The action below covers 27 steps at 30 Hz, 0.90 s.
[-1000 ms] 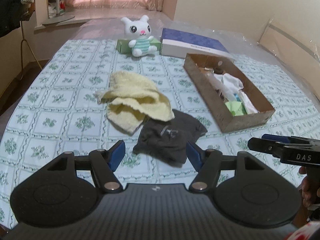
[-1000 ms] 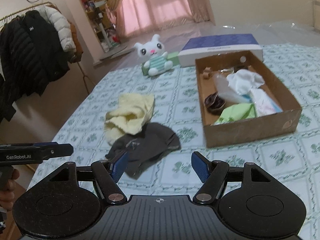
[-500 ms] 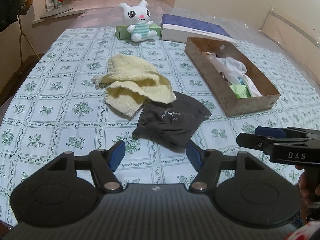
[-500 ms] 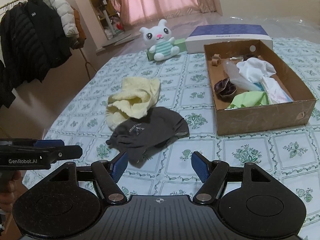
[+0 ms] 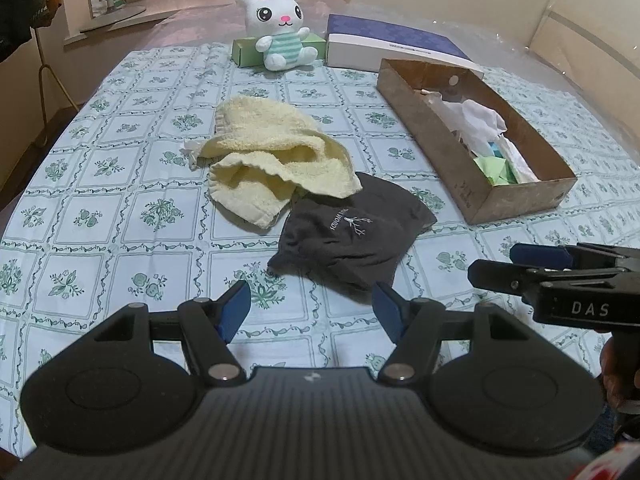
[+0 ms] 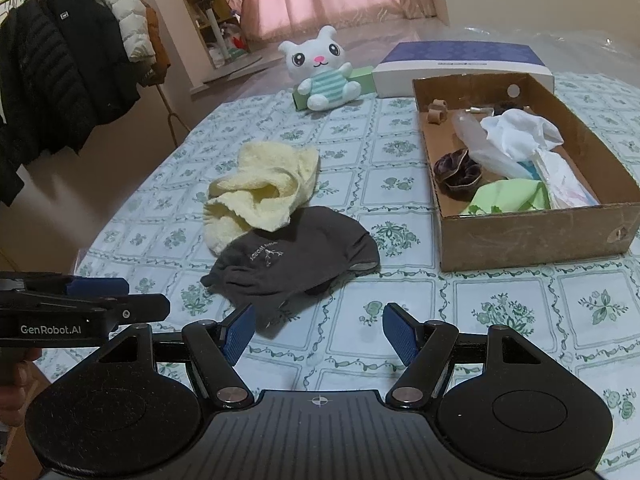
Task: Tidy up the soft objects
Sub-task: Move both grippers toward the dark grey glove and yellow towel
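A dark grey cloth (image 5: 352, 236) (image 6: 292, 256) lies crumpled on the patterned tablecloth, its far edge tucked under a pale yellow towel (image 5: 276, 160) (image 6: 260, 188). A white plush bunny (image 5: 280, 28) (image 6: 324, 68) sits at the far end. My left gripper (image 5: 312, 312) hovers open just short of the grey cloth's near edge, nothing between its blue pads. My right gripper (image 6: 320, 330) is open too, its left pad close over the cloth's near corner; it also shows side-on (image 5: 520, 264) in the left wrist view.
A brown cardboard box (image 5: 452, 168) (image 6: 532, 240) on the right holds white and green cloths and small items. Behind it lie a blue-and-white flat box (image 5: 384, 40) and a green carton (image 5: 248, 50). Coats hang on a rack (image 6: 60, 80) left of the table.
Both grippers have sunk and tipped further down toward the table, so the grey cloth and towel now sit higher in the frames. Both stay open; nothing on the table moved.
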Each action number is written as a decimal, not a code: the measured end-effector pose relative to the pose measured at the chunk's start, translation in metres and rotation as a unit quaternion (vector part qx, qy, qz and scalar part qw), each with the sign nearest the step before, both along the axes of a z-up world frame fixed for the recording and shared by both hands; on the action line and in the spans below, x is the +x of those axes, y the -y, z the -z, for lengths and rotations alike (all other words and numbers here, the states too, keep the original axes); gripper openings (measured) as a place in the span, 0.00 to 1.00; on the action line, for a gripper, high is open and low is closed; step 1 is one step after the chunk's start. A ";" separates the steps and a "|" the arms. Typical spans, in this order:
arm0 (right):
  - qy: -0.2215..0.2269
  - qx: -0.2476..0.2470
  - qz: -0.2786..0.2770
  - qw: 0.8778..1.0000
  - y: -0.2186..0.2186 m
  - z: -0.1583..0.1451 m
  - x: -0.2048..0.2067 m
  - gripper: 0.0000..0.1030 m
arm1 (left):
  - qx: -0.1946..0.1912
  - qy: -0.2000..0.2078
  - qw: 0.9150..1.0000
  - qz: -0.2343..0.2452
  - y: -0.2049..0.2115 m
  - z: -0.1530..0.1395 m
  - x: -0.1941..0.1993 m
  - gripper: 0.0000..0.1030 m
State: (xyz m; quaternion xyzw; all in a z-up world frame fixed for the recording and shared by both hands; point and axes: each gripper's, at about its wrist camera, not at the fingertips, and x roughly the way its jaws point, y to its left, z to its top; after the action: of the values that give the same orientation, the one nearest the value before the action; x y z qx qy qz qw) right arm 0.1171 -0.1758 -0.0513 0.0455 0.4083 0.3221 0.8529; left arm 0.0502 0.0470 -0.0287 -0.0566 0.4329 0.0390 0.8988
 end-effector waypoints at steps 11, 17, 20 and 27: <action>0.008 -0.009 -0.007 1.000 -0.018 0.015 0.026 0.68 | 0.000 -0.010 1.000 -0.008 -0.009 0.019 0.018 0.63; 0.000 -0.012 0.001 1.000 -0.029 0.029 0.052 0.69 | 0.000 -0.022 1.000 -0.018 -0.016 0.034 0.028 0.63; -0.003 -0.009 0.002 1.000 -0.036 0.035 0.064 0.77 | 0.000 -0.026 0.999 -0.025 -0.022 0.039 0.032 0.63; 0.000 -0.021 0.006 1.000 -0.058 0.049 0.084 0.88 | -0.003 -0.033 0.999 -0.040 -0.036 0.048 0.038 0.63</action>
State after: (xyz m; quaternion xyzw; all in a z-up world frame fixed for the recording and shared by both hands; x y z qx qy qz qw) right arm 0.2010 -0.1176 -0.1006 0.0297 0.4145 0.3083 0.8557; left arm 0.0882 0.0826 -0.0764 -0.0752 0.4601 0.0759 0.8814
